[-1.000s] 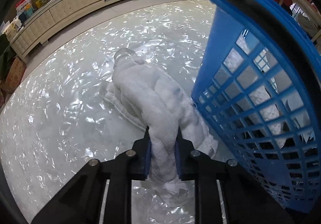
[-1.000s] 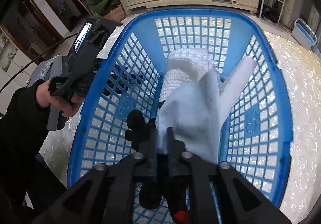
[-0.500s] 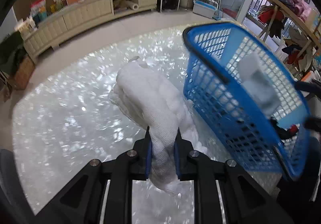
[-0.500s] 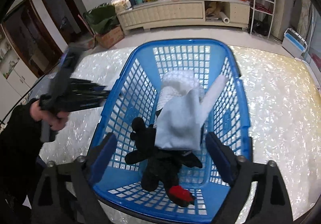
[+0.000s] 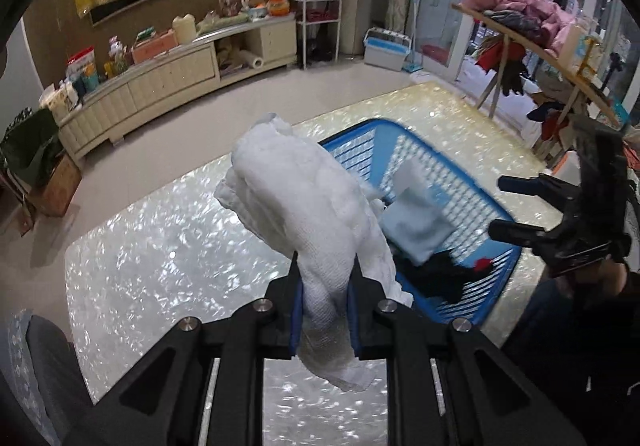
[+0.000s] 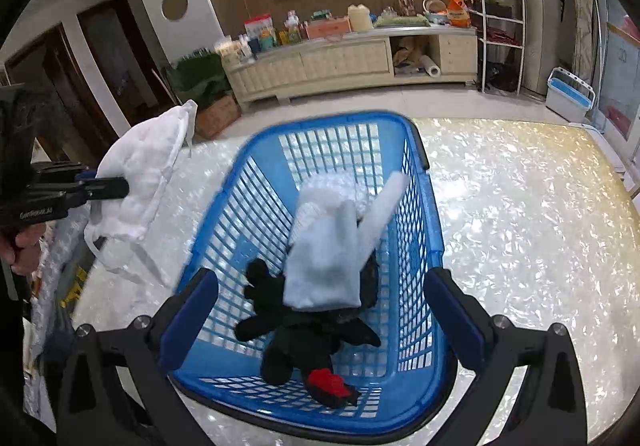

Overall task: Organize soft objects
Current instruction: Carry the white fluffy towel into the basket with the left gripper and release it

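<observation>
My left gripper (image 5: pixel 323 312) has its two blue-padded fingers (image 5: pixel 297 310) clamped on the lower part of a white gauze cloth (image 5: pixel 304 206), which bulges up and forward from the pinch as a thick folded bundle while a short tail hangs below the pads. In the right wrist view the same cloth (image 6: pixel 144 182) hangs clear of the pearly white table (image 6: pixel 520 206), off the left side of the blue basket (image 6: pixel 224 222), with loose strips trailing down toward the tabletop. My right gripper (image 6: pixel 326 310) is spread wide and holds nothing; its blue pads (image 6: pixel 192 310) sit just above the near end of the basket, one toward each side wall. Between them, inside the basket, lies a black plush toy (image 6: pixel 296 330) with a red patch at its near end, and resting on top of it is a pale blue folded cloth (image 6: pixel 324 266). Behind that is a white textured roll (image 6: pixel 332 190), and a white foam strip (image 6: pixel 384 206) leans against the right wall. From the left wrist view the basket (image 5: pixel 472 202) stands on the table beyond the raised cloth, with the right gripper (image 5: pixel 516 206) hovering at its far right. Further out, a long cream cabinet (image 6: pixel 340 66) runs along the back wall.
</observation>
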Action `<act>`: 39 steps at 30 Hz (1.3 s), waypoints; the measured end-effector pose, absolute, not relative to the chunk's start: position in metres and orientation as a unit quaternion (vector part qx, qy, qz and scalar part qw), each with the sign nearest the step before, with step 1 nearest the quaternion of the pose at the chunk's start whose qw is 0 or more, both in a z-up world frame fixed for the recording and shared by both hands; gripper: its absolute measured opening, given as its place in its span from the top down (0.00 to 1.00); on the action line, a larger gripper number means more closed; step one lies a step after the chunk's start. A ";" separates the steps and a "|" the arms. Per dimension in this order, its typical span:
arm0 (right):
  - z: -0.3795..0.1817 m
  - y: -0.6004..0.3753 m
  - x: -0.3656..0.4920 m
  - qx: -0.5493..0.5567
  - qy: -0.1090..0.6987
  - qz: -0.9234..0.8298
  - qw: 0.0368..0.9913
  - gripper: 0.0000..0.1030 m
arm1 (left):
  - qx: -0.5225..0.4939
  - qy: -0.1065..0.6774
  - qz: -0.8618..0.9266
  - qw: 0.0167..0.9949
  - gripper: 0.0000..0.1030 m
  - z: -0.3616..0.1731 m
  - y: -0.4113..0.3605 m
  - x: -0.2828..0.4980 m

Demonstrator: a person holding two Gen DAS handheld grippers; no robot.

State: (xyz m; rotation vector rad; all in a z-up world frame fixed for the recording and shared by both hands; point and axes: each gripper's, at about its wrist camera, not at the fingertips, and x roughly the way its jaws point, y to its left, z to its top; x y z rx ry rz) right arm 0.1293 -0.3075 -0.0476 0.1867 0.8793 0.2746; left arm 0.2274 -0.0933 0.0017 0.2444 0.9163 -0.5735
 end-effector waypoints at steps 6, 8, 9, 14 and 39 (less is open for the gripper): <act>-0.033 -0.320 0.125 0.082 0.405 0.105 0.905 0.00 | 0.130 0.413 -0.292 0.853 0.84 0.021 -0.130 0.212; -0.038 -0.328 0.124 0.078 0.410 0.085 0.905 0.00 | 0.130 0.409 -0.302 0.852 0.84 0.021 -0.140 0.210; -0.040 -0.332 0.124 0.082 0.412 0.079 0.904 0.00 | 0.128 0.407 -0.307 0.851 0.84 0.020 -0.146 0.210; -0.047 -0.345 0.124 0.086 0.420 0.053 0.902 0.00 | 0.132 0.415 -0.325 0.839 0.84 0.011 -0.177 0.209; -0.070 -0.353 0.128 0.089 0.452 0.051 0.886 0.00 | 0.164 0.498 -0.297 0.798 0.82 -0.089 -0.247 0.247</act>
